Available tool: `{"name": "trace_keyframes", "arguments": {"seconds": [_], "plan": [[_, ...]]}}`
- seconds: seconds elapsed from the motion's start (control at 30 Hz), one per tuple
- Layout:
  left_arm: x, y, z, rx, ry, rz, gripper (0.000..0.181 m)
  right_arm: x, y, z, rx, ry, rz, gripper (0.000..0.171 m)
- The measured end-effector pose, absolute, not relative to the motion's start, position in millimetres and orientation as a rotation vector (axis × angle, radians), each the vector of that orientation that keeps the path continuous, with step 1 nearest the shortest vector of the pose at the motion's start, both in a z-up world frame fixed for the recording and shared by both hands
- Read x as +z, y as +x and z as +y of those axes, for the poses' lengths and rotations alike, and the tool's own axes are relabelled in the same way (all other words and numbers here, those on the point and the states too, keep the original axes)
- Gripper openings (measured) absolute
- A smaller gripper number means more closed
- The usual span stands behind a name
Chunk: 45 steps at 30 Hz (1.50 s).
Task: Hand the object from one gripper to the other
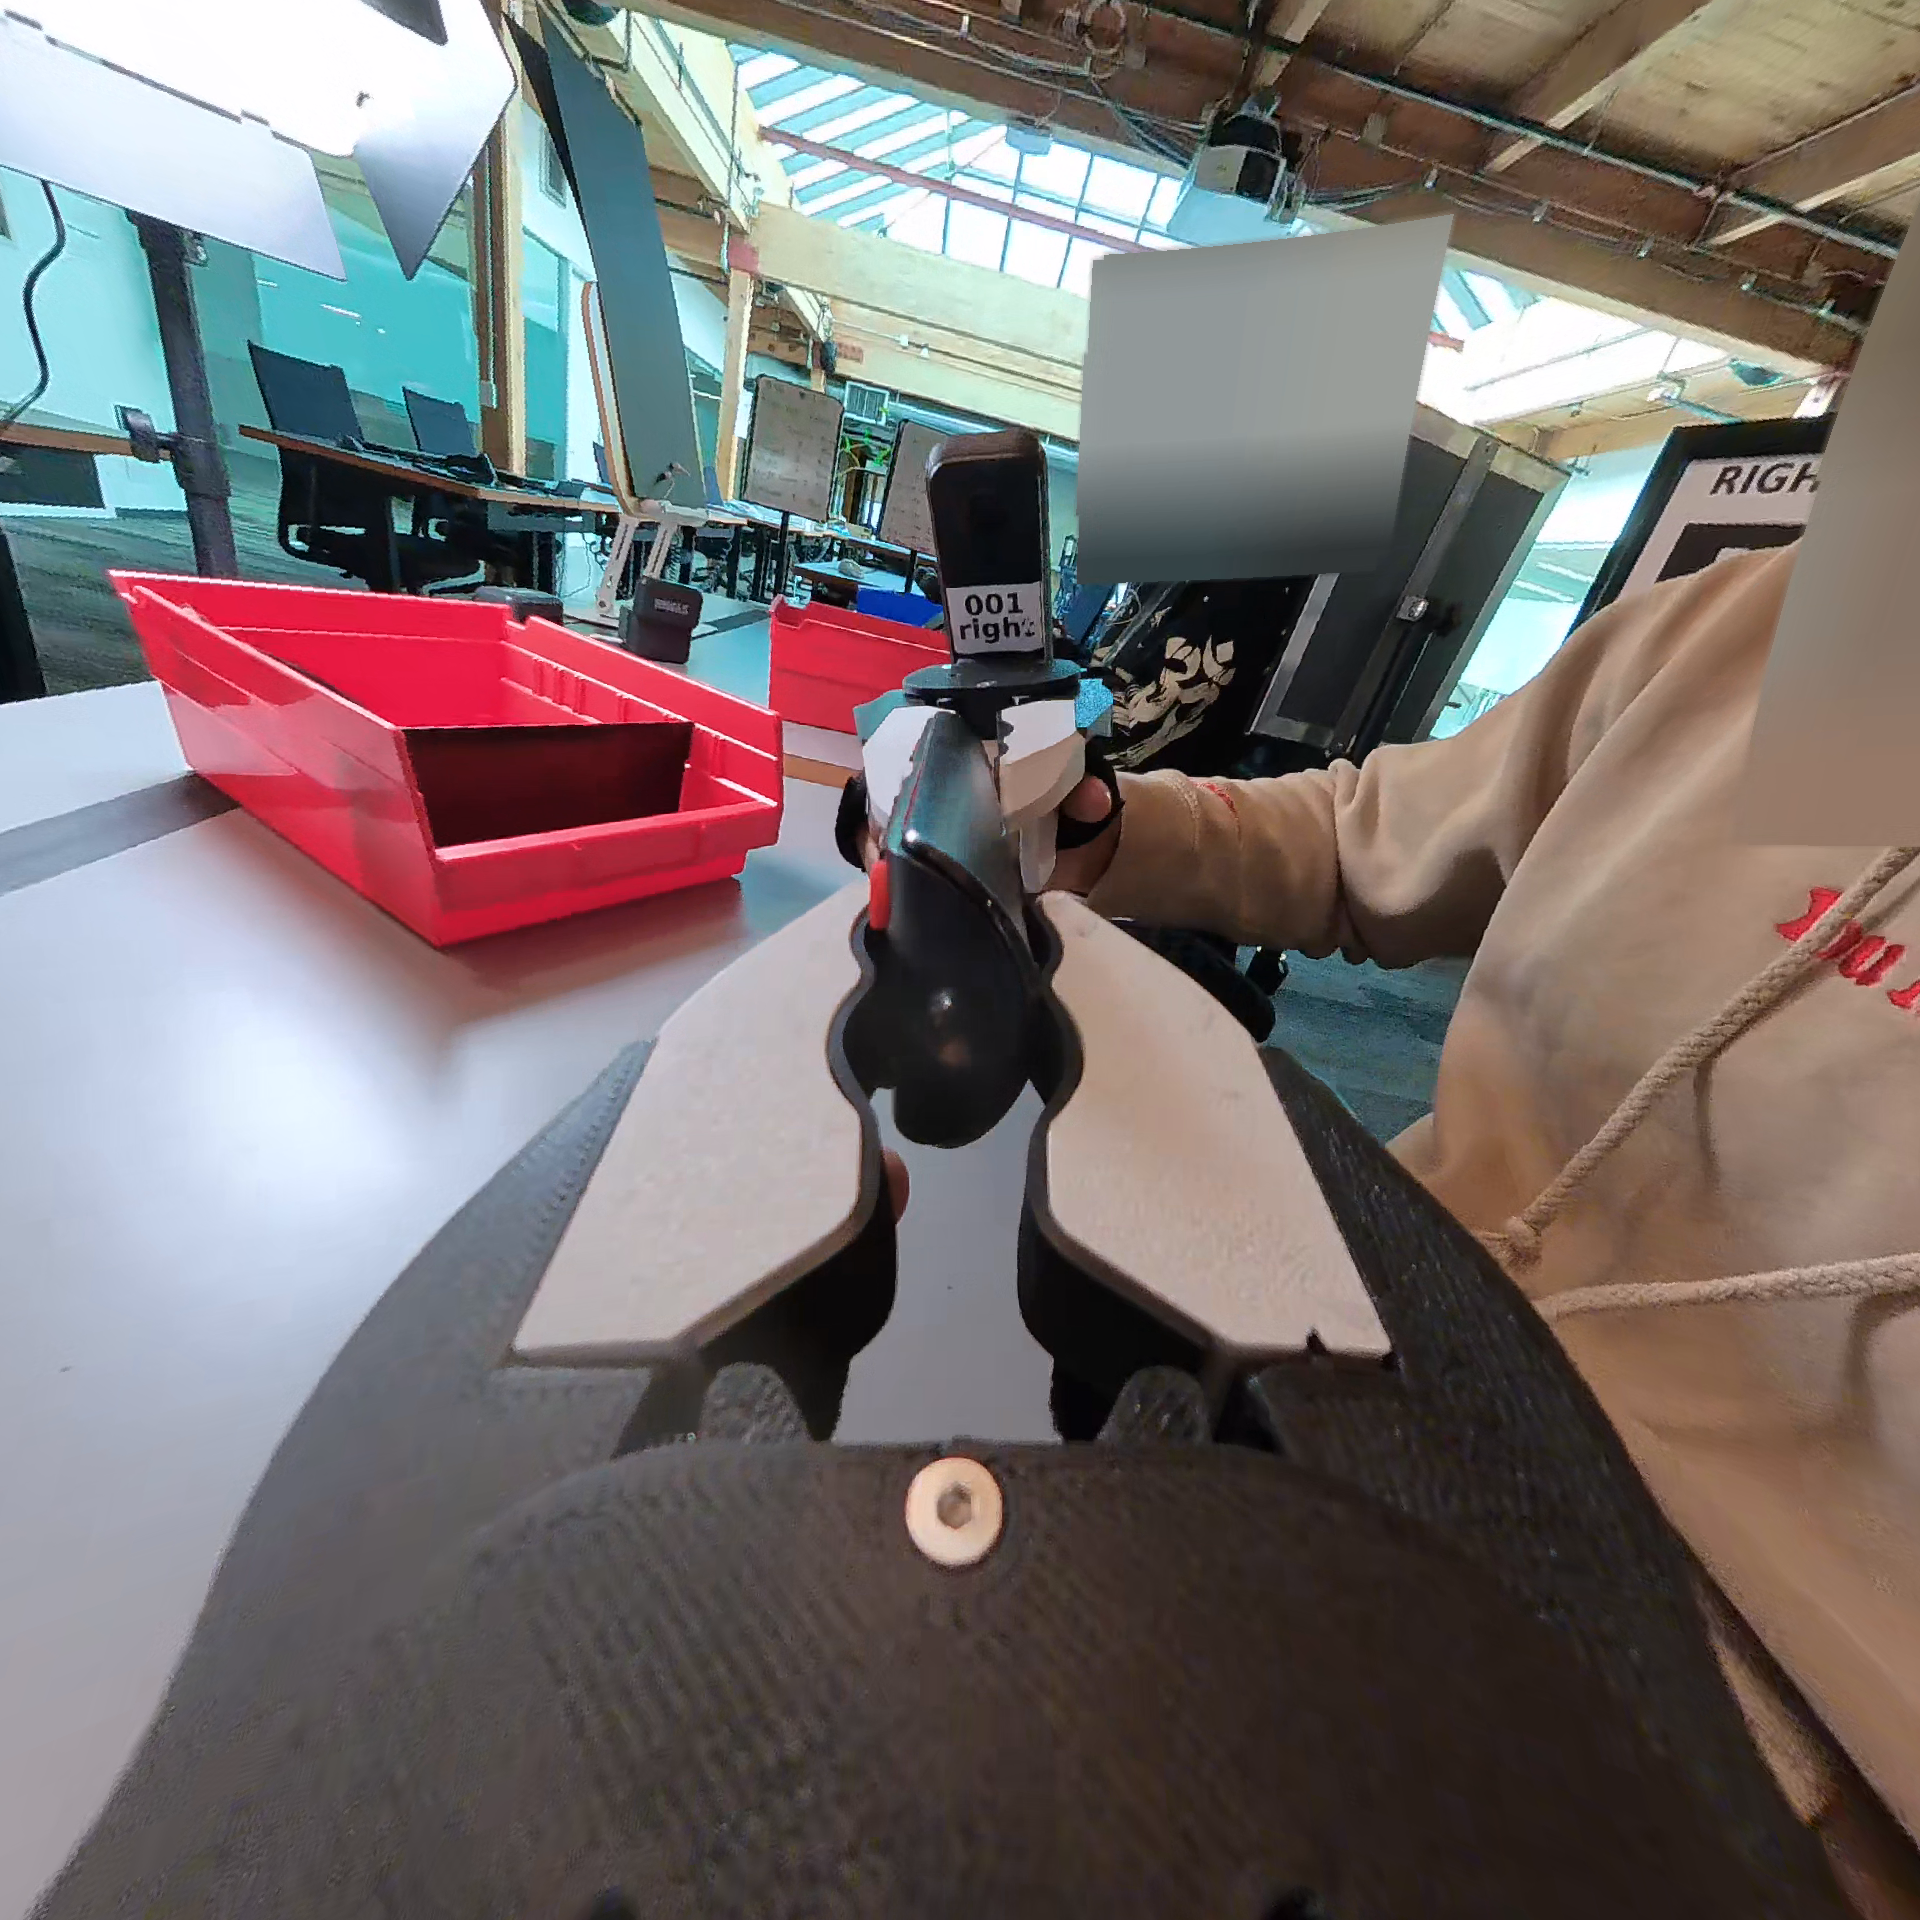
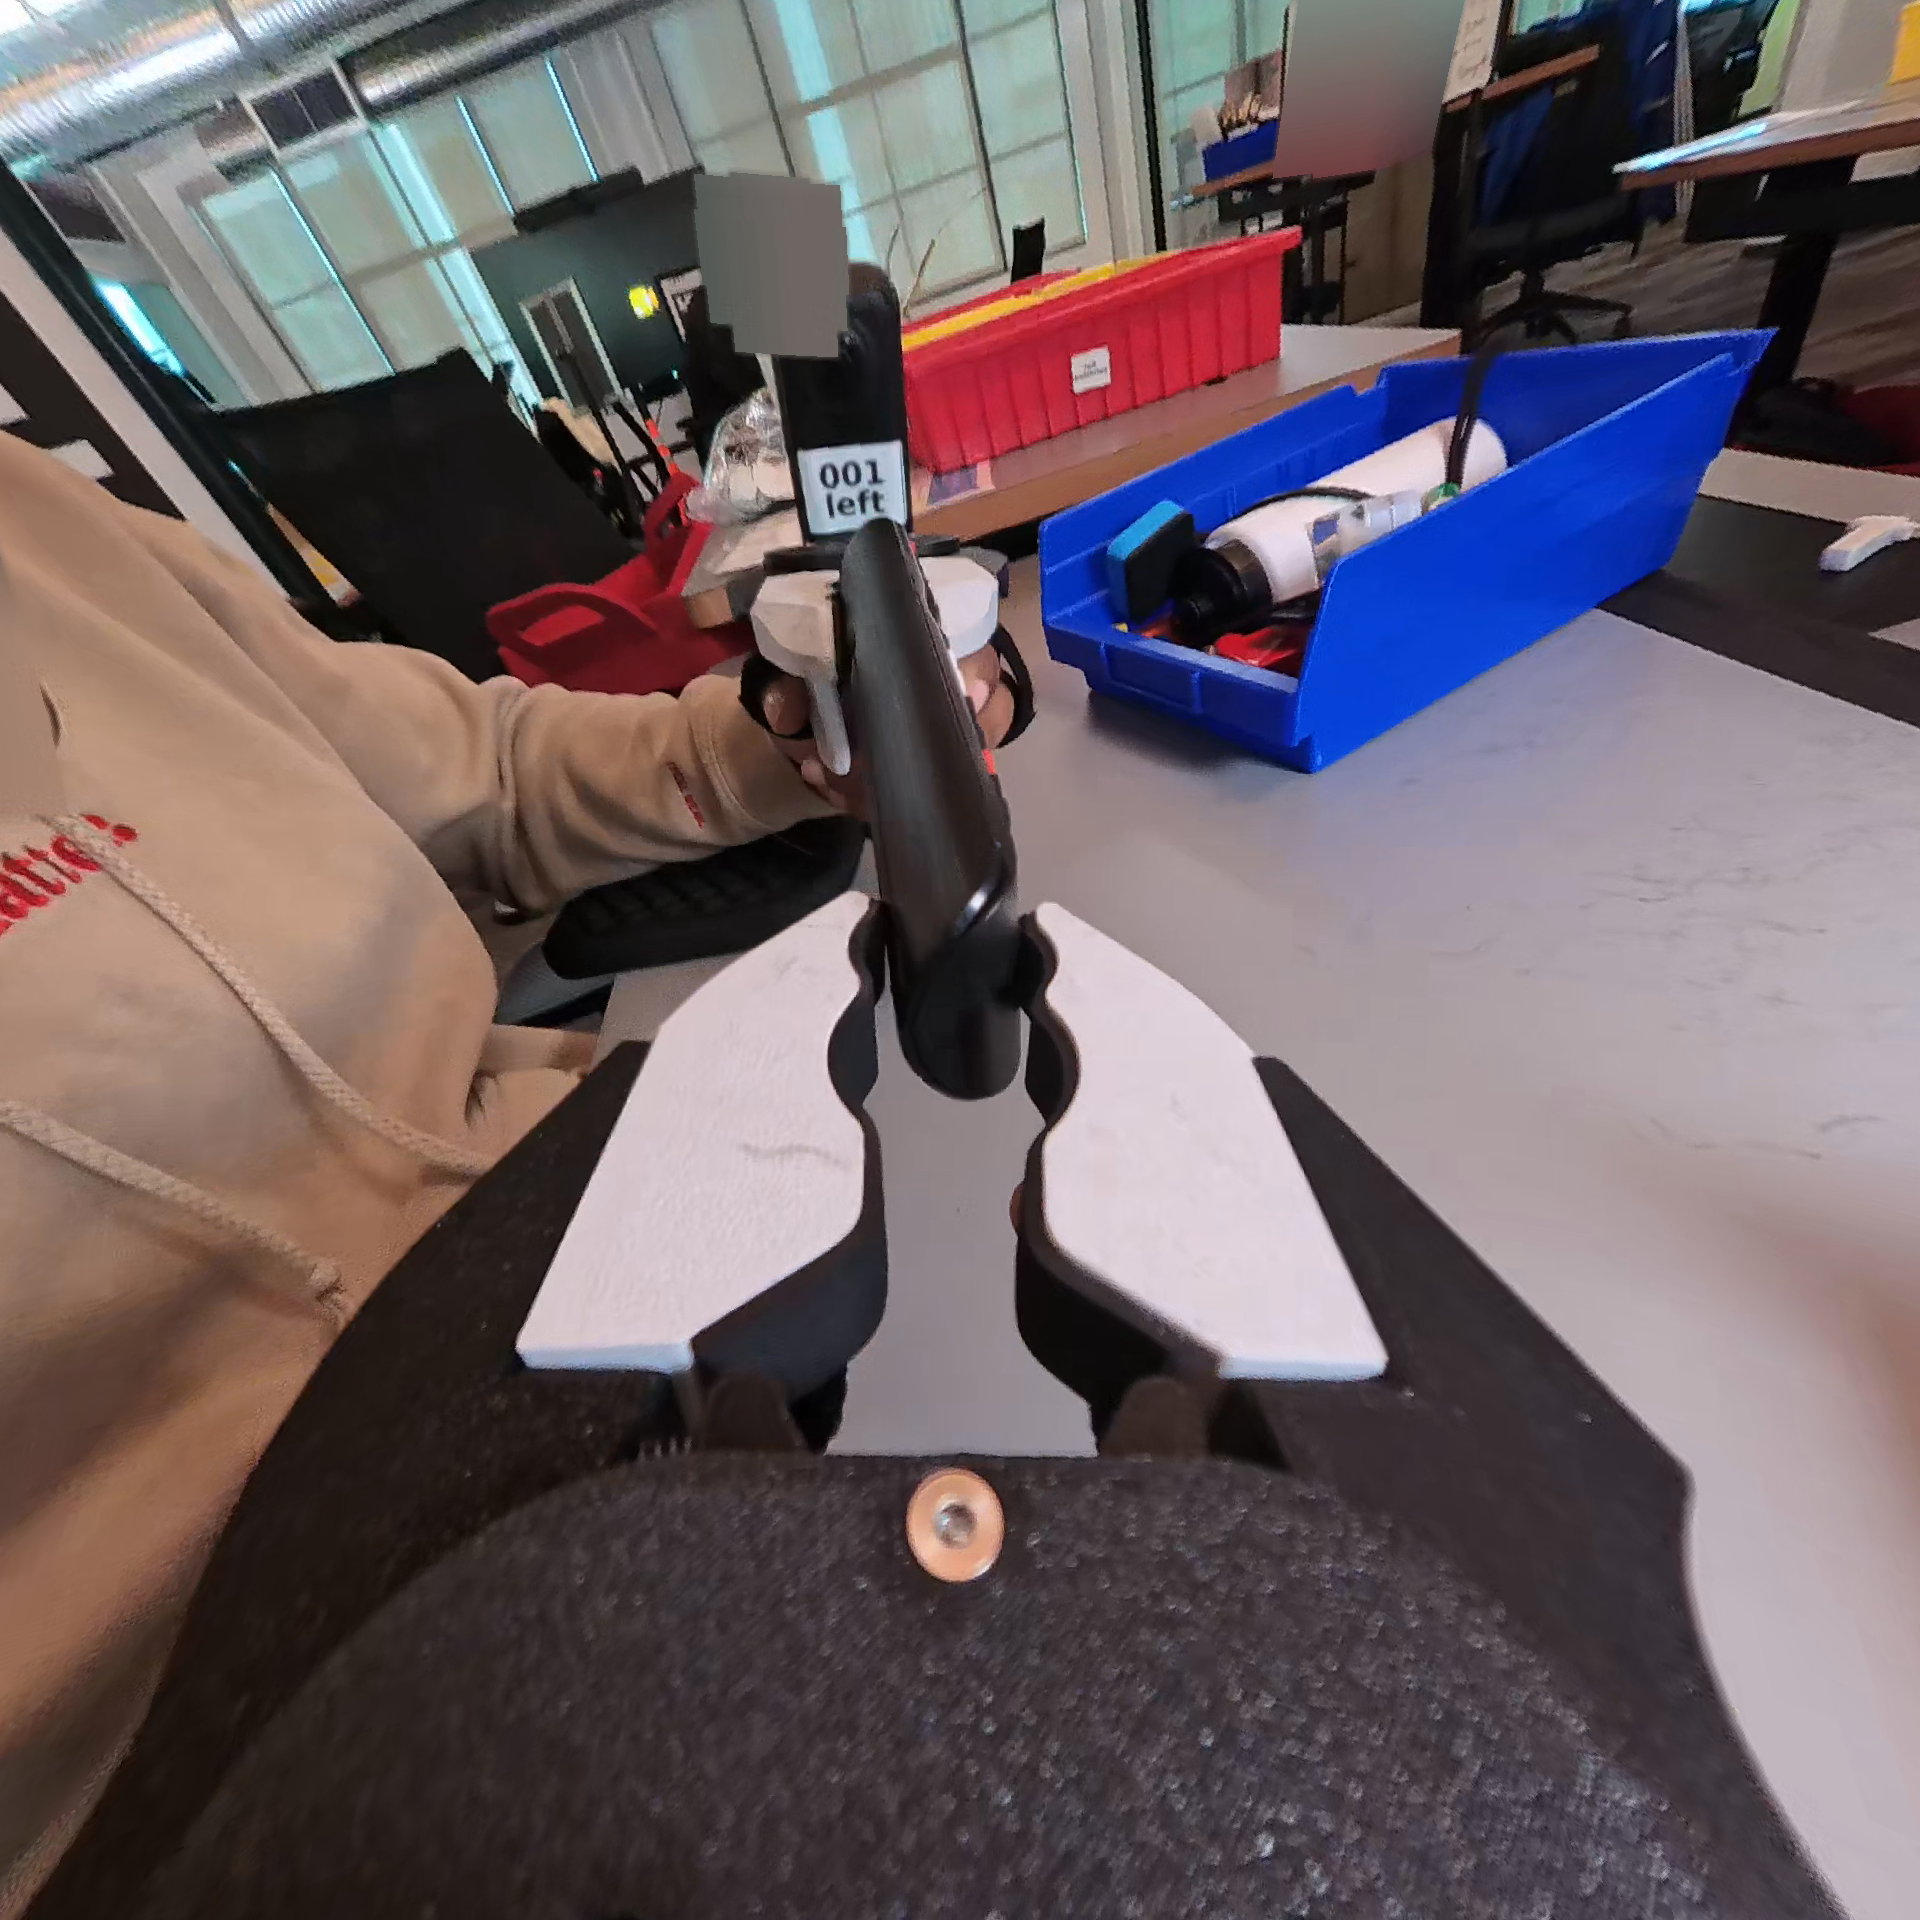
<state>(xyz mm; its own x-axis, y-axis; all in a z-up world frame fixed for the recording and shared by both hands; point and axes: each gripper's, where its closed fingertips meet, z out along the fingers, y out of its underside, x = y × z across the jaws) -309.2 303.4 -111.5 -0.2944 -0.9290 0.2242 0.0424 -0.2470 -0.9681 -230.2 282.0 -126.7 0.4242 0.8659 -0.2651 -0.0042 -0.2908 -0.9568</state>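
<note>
A long black object [image 1: 951,997] with a small red button on its side spans the gap between the two tools, held in the air above the grey tabletop [image 1: 260,1039]. The left hand-held gripper [image 1: 951,977] has its white fingers [image 1: 748,1122] drawn in until their wavy black inner edges press on the rounded near end of the object. In the right wrist view, the right hand-held gripper [image 2: 951,971] is likewise narrowed onto the other end of the same object [image 2: 920,790], its fingertips touching both sides. Both tools therefore grip it at once, one at each end.

A red bin [image 1: 582,862] with a dark divider stands on the tabletop on the far side of the object from the person in the beige hoodie [image 1: 1558,1039]. A blue bin [image 2: 1455,623] holding bottles and other small items sits on the tabletop beyond the right hand-held gripper, well apart from the object.
</note>
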Motion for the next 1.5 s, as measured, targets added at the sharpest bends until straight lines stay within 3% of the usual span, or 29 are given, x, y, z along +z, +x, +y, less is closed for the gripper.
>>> {"name": "trace_keyframes", "arguments": {"seconds": [0.4,0.53,0.63,1.17,1.3,1.5], "plan": [[-106.7,-309.2,313.9,-1.74,-1.233,1.126,0.024,-112.9,-240.3,298.9,0.925,-1.638,-0.713,0.03],[-106.4,-310.2,321.8,-1.918,-1.313,1.02,0.025,-112.9,-244.4,299.9,0.998,-1.671,-0.674,0.03],[-102.8,-310.7,326.2,-2.053,-1.345,0.914,0.025,-109.2,-244.2,298.3,1.096,-1.681,-0.627,0.039],[-94.9,-314.5,325.4,-2.263,-1.321,0.815,0.024,-80.2,-214.6,276.6,1.55,-1.541,-0.458,0.031],[-88.0,-315.5,317.3,-2.327,-1.285,0.825,0.024,-71.0,-226.6,263.9,1.7,-1.433,-0.519,0.043],[-89.1,-316.5,318.5,-2.311,-1.298,0.816,0.025,-70.5,-228.6,267.6,1.659,-1.415,-0.505,0.047]]}}
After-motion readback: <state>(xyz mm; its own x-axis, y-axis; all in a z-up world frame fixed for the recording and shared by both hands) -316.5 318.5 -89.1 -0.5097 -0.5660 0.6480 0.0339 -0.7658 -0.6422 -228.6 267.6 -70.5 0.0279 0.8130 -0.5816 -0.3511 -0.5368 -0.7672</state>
